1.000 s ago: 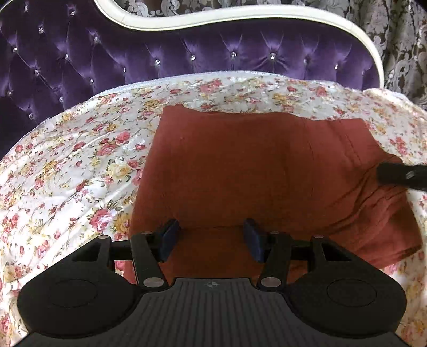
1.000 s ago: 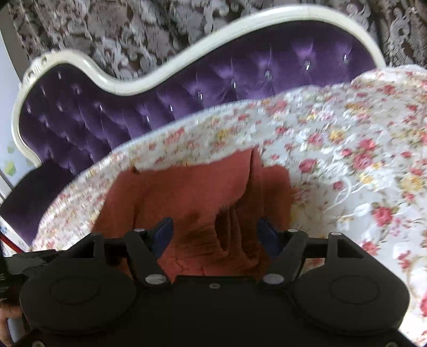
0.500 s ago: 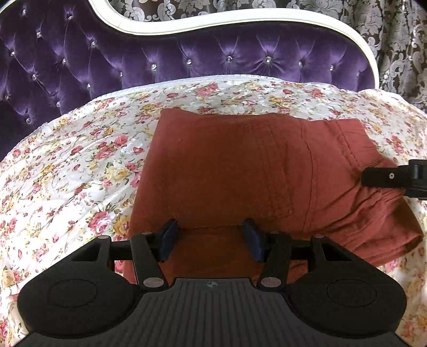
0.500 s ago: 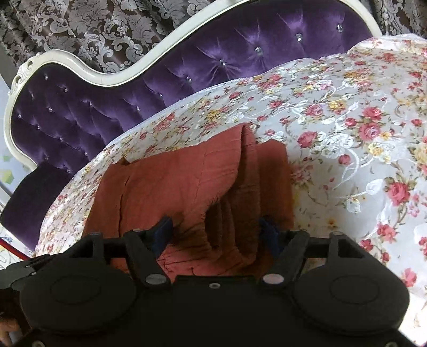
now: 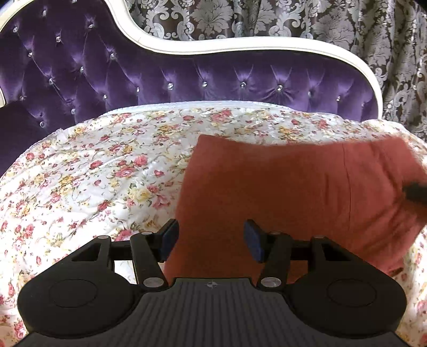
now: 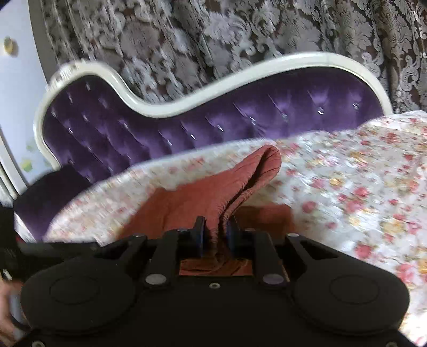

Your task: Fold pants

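Rust-red pants (image 5: pixel 293 192) lie folded on a floral bedspread (image 5: pixel 93 173). My left gripper (image 5: pixel 210 240) is open, its blue pads over the near left edge of the pants, holding nothing. My right gripper (image 6: pixel 214 237) is shut on a bunched, gathered edge of the pants (image 6: pixel 213 197) and lifts it off the bed, so the cloth rises in a ridge. A dark tip of the right gripper (image 5: pixel 416 190) shows at the right edge of the left wrist view, against the raised cloth.
A purple tufted headboard (image 5: pixel 186 77) with a white frame stands behind the bed. Patterned grey curtains (image 5: pixel 267 18) hang behind it. The floral bedspread (image 6: pixel 360 186) stretches to the right of the pants.
My right gripper has closed on the gathered edge of the pants and lifted it. The left gripper has shifted left, so the pants now sit to the right in its view.
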A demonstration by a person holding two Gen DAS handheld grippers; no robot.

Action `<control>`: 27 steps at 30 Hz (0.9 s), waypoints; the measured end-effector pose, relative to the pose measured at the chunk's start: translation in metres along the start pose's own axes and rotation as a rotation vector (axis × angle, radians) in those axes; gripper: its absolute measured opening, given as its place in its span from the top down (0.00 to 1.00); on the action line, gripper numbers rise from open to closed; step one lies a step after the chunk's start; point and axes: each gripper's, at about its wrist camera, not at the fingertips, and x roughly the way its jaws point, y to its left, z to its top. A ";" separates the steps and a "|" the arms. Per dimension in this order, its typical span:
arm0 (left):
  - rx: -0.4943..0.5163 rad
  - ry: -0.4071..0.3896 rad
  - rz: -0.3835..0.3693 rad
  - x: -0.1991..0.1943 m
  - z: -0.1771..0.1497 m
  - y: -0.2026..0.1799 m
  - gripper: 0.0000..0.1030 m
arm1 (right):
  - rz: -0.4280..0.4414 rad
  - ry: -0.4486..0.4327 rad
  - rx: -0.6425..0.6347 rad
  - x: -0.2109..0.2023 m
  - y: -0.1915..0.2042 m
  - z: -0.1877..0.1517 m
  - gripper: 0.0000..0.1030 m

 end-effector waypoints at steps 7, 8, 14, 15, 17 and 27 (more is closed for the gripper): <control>0.025 0.049 0.030 0.023 0.007 -0.006 0.49 | -0.037 0.137 0.056 0.034 -0.031 -0.021 0.61; 0.026 0.053 0.031 0.026 0.007 -0.005 0.49 | -0.038 0.145 0.055 0.033 -0.031 -0.019 0.58; 0.007 0.086 0.040 0.044 0.010 0.005 0.49 | -0.145 0.059 -0.024 0.006 -0.021 -0.001 0.54; 0.004 0.098 0.039 0.049 0.010 0.007 0.49 | -0.141 0.040 -0.040 0.004 -0.017 0.006 0.54; -0.008 0.111 0.023 0.056 0.006 0.012 0.44 | -0.103 0.033 -0.068 0.006 -0.009 0.017 0.54; -0.068 0.095 -0.053 0.059 -0.002 0.031 0.35 | 0.130 0.096 -0.247 0.101 0.066 0.054 0.54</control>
